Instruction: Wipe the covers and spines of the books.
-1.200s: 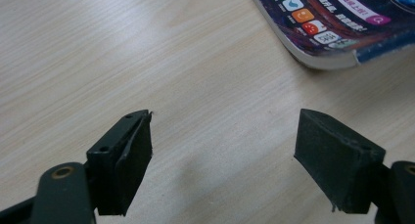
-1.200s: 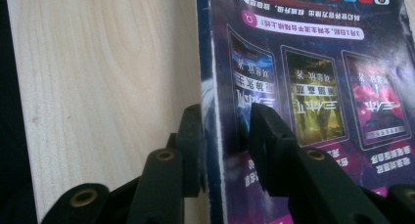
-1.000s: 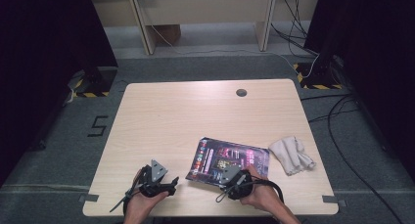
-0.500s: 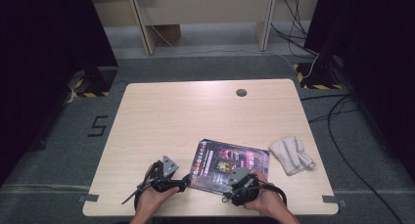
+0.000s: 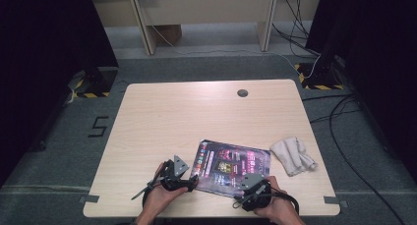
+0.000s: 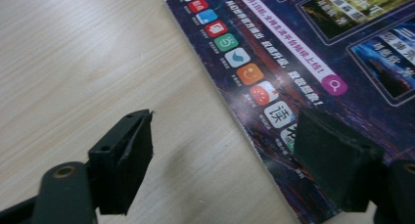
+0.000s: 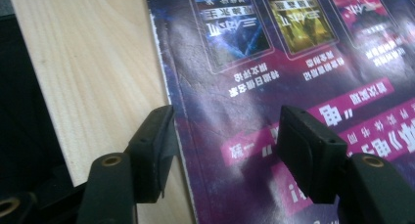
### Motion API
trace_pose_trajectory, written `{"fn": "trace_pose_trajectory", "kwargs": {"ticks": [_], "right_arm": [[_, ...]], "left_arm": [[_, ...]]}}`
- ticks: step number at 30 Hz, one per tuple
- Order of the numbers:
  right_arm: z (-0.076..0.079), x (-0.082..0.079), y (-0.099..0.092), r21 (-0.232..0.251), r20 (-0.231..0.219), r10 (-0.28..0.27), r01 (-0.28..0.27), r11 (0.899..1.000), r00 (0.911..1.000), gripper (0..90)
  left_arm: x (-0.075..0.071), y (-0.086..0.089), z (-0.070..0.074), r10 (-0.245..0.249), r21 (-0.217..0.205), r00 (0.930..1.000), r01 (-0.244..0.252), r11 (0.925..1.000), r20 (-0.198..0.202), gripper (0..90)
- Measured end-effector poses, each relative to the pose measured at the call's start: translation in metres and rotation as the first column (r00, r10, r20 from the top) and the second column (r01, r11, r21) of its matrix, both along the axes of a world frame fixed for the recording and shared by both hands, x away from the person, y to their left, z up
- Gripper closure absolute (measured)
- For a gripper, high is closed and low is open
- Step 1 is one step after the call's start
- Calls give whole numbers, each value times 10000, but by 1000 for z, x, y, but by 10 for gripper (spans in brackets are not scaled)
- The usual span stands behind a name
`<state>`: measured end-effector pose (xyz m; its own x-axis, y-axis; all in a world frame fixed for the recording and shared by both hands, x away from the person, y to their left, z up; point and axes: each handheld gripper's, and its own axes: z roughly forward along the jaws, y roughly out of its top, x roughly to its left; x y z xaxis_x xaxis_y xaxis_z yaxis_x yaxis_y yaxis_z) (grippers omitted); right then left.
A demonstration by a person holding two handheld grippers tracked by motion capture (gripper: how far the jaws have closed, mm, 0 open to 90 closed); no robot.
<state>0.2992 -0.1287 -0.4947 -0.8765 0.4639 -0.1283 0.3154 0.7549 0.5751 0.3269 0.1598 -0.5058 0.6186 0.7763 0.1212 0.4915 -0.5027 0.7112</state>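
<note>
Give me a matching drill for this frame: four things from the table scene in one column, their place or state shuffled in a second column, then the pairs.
Things:
1. glossy purple printed magazine
2. crumpled white cloth
3. small round dark grommet hole
4. left gripper

Places or states:
A. near the table's far edge, in the light wooden tabletop
B. jaws open, straddling the magazine's left edge
C. lying flat near the table's front edge, between the two hands
D. bunched up just right of the magazine

Pairs: 1-C, 2-D, 3-A, 4-B
</note>
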Motion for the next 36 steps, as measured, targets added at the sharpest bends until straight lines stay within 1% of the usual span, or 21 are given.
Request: {"fn": "trace_pose_trajectory", "kwargs": {"ticks": [2,5,8,11,14,16,17,18,19,21,23,24,27,28,31,32,33,34,36], "right_arm": [[0,2,-3,10,-13,-77,77,10000,10000,389],[-1,7,-9,46,23,-561,561,9984,9984,375],[-1,14,-15,50,168,-1124,1123,9937,9935,377],[-2,20,-19,116,270,-1497,1494,9887,9884,376],[-2,27,-20,14,506,-1657,1658,9862,9849,371],[-2,31,-20,6,548,-1760,1762,9843,9829,368],[-2,33,-21,34,562,-1815,1816,9834,9818,367],[-3,37,-22,99,557,-1980,1978,9802,9786,366],[-3,39,-23,143,549,-2054,2049,9787,9771,367],[-3,44,-26,199,503,-2219,2212,9750,9738,371],[-4,49,-27,281,484,-2311,2300,9728,9717,372],[-4,51,-27,310,414,-2456,2445,9692,9685,372],[-4,60,-28,373,411,-2706,2692,9624,9618,374],[-4,62,-28,438,363,-2832,2816,9585,9584,380],[-5,70,-29,537,335,-3023,3003,9523,9526,379],[-5,72,-30,608,315,-3137,3114,9483,9490,382],[-4,74,-31,767,277,-3207,3178,9450,9468,382],[-3,75,-33,1015,228,-3315,3277,9393,9432,382],[0,75,-37,1467,43,-3539,3495,9254,9353,382]], "left_arm": [[-3,-1,1,-86,36,9999,87,10000,-52,265],[-11,-5,2,-244,193,9996,247,9995,-127,281],[-19,-8,4,-466,202,9985,472,9987,-300,287],[-27,-12,4,-535,148,9978,541,9984,-387,296],[-34,-17,4,-643,168,9973,649,9978,-349,321],[-37,-21,4,-685,223,9971,692,9974,-319,330],[-39,-22,4,-685,126,9971,689,9975,-327,330],[-40,-23,3,-691,37,9969,693,9976,-370,330],[-41,-25,2,-770,-220,9959,760,9969,-474,331],[-42,-27,1,-903,-514,9939,872,9949,-630,330],[-43,-31,1,-996,-611,9927,955,9936,-683,329],[-44,-33,1,-1055,-613,9920,1013,9930,-695,329],[-45,-41,0,-1170,-847,9902,1106,9903,-758,329],[-46,-44,-1,-1195,-903,9902,1128,9895,-726,327],[-48,-54,-2,-1289,-1032,9895,1217,9872,-658,321],[-49,-57,-3,-1323,-1057,9893,1253,9865,-615,319],[-49,-59,-3,-1348,-1104,9889,1274,9857,-622,316],[-50,-62,-3,-1348,-1124,9891,1275,9855,-600,314],[-50,-64,-4,-1379,-1173,9890,1310,9844,-529,311]]}}
